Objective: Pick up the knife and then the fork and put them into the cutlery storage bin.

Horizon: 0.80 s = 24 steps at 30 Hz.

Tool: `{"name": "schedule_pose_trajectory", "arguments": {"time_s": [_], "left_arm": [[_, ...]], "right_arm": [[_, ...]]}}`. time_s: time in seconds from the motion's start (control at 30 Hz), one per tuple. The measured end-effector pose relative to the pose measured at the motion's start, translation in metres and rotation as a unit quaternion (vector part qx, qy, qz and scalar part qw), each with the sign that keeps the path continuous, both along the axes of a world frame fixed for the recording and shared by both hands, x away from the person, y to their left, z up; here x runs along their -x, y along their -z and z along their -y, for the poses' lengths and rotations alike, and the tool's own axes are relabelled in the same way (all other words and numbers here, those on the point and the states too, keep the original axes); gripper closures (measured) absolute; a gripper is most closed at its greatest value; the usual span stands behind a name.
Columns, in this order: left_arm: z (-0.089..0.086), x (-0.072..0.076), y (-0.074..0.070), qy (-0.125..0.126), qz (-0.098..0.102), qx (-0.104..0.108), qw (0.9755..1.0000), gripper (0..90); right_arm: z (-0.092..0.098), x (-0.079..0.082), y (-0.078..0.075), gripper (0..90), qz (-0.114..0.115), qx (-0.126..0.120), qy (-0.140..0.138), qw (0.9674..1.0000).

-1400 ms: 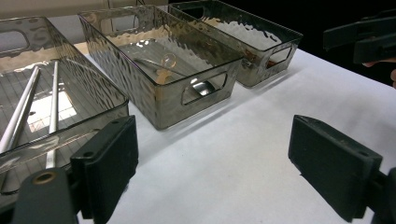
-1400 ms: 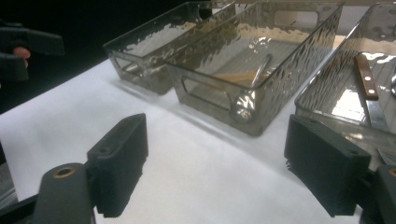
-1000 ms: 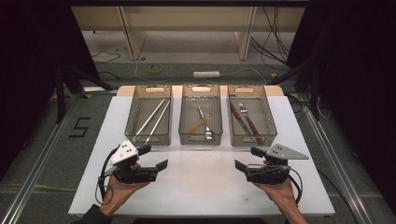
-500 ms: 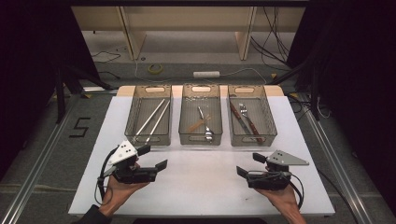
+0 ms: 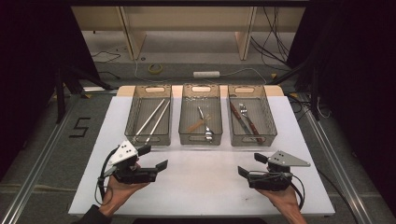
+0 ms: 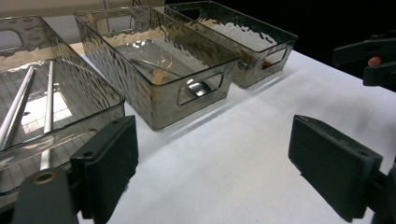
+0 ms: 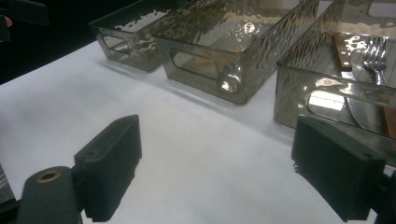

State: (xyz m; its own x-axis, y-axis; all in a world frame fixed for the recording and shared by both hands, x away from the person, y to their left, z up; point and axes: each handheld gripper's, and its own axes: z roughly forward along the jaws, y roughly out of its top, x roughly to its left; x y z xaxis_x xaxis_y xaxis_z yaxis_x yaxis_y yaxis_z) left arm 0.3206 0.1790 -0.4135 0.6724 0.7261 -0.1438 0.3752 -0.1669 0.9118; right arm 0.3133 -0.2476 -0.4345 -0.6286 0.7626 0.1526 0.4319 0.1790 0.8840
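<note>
- Three clear bins (image 5: 203, 136) already hold the cutlery: chopsticks (image 5: 151, 120) left, spoons (image 5: 204, 125) middle, knife and fork (image 5: 244, 119) right.
- Your left gripper (image 5: 155, 158) and right gripper (image 5: 249, 164) rest near you on the white table (image 5: 201, 182), jaws apart, empty.
- Nothing looks left to sort.

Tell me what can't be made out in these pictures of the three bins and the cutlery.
- Middle bin, high view: the pieces are too small to name; in the left gripper view its rippled wall blurs them.
- Right bin, right gripper view: fork and knife cut off by the frame edge.
- Left bin, left gripper view: the rods' near ends sit behind the left hand-held gripper.
</note>
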Motion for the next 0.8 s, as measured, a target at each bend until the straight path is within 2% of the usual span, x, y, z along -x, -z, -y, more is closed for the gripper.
{"name": "schedule_pose_trajectory", "arguments": {"time_s": [0.8], "left_arm": [[0.0002,0.0001,0.0,0.0,0.0,0.0,1.0,15.7]], "right_arm": [[-0.0011,-0.0002,0.0,17.2,-0.001,0.003,0.001,1.0]]}}
